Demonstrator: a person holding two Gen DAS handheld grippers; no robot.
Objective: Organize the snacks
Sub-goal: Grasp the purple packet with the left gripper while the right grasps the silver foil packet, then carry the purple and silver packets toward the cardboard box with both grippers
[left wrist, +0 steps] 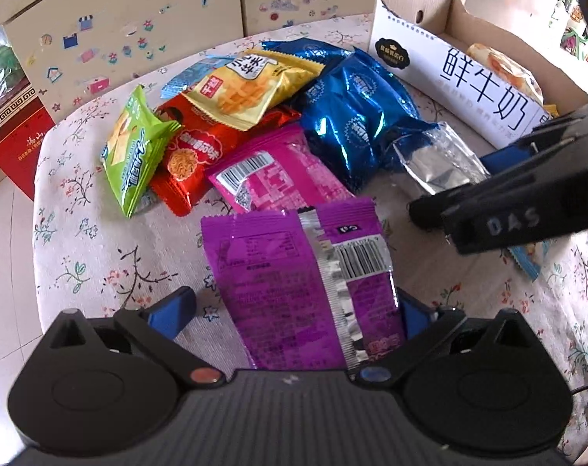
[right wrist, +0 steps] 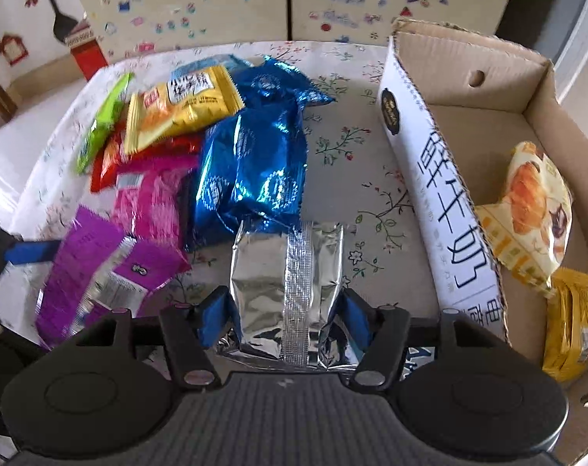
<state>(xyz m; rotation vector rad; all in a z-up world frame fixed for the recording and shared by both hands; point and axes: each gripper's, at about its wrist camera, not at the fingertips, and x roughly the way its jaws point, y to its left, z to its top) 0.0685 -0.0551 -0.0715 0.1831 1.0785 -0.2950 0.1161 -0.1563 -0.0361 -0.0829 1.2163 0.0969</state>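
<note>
A purple snack packet (left wrist: 286, 283) lies back side up on the flowered tablecloth (left wrist: 92, 256). My left gripper (left wrist: 296, 310) stands wide open around it, one blue pad on each side. My right gripper (right wrist: 282, 310) is shut on a silver foil packet (right wrist: 286, 272), its pads against the packet's two sides; in the left wrist view the right gripper (left wrist: 461, 186) reaches in from the right with the silver foil packet (left wrist: 437, 163). Behind lies a pile: green (left wrist: 134, 151), red (left wrist: 189, 159), yellow (left wrist: 243, 89), pink (left wrist: 278, 171) and blue foil (left wrist: 356, 116) packets.
An open cardboard milk box (right wrist: 430, 178) stands at the right, holding a pastry packet (right wrist: 534, 209) and a yellow packet (right wrist: 569, 322). A red box (left wrist: 10, 132) sits on the floor at the left. Stickered cabinets (left wrist: 138, 19) stand beyond the table's far edge.
</note>
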